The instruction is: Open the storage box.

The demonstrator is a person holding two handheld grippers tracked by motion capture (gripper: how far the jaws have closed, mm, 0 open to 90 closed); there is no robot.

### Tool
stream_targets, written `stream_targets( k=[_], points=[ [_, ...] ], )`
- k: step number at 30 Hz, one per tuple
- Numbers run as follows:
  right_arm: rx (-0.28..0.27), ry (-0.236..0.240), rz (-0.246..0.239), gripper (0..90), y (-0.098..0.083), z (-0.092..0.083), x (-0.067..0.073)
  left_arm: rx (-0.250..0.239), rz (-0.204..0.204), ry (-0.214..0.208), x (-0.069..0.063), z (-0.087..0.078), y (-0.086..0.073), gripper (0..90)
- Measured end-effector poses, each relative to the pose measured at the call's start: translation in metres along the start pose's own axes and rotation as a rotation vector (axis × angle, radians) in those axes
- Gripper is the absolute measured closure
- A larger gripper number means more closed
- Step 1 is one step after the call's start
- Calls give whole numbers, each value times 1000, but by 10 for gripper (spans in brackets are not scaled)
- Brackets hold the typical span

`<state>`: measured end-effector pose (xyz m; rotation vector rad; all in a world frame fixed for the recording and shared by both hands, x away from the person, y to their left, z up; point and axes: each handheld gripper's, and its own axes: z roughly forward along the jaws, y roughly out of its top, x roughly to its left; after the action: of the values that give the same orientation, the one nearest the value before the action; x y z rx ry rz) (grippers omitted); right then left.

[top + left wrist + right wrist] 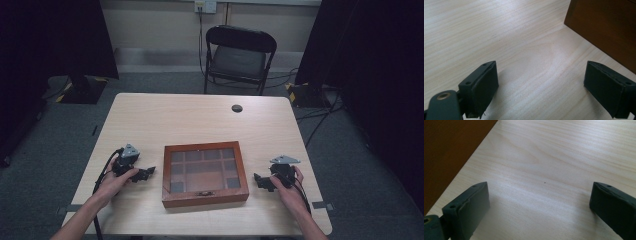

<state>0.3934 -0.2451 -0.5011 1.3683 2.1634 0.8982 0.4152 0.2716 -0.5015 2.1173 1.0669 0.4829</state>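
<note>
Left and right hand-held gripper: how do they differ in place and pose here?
The left hand-held gripper lies left of the wooden box, pointing right at it; the right hand-held gripper lies on the box's right, pointing left. The left's grey plate tilts more steeply than the right's flatter one. Both are open, empty, low over the table, clear of the box.

Wooden box cut by frame edge in both gripper views; compartment contents under glass lid too dim to tell.
</note>
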Motion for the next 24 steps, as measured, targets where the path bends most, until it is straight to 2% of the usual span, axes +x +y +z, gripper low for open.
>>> stream_targets(
  k=[7,11,12,15,21,22,24],
  points=[
    [18,5,-3,22,2,0,0,2,-3,-4,0,0,0,111],
    [31,3,-5,167,7,-4,1,3,-4,-5,0,0,0,109],
    [39,-4,-7,139,8,-4,1,1,-4,-4,0,0,0,109],
    [32,0,-11,157,11,-7,1,1,-5,-6,0,1,0,108],
    [-39,77,33,221,25,-24,1,1,-1,-4,0,1,0,107],
    [-50,99,36,251,27,-27,2,1,-1,-4,0,1,0,107],
    [-70,112,23,282,31,-31,4,1,-1,-4,0,1,0,107]
  ],
)
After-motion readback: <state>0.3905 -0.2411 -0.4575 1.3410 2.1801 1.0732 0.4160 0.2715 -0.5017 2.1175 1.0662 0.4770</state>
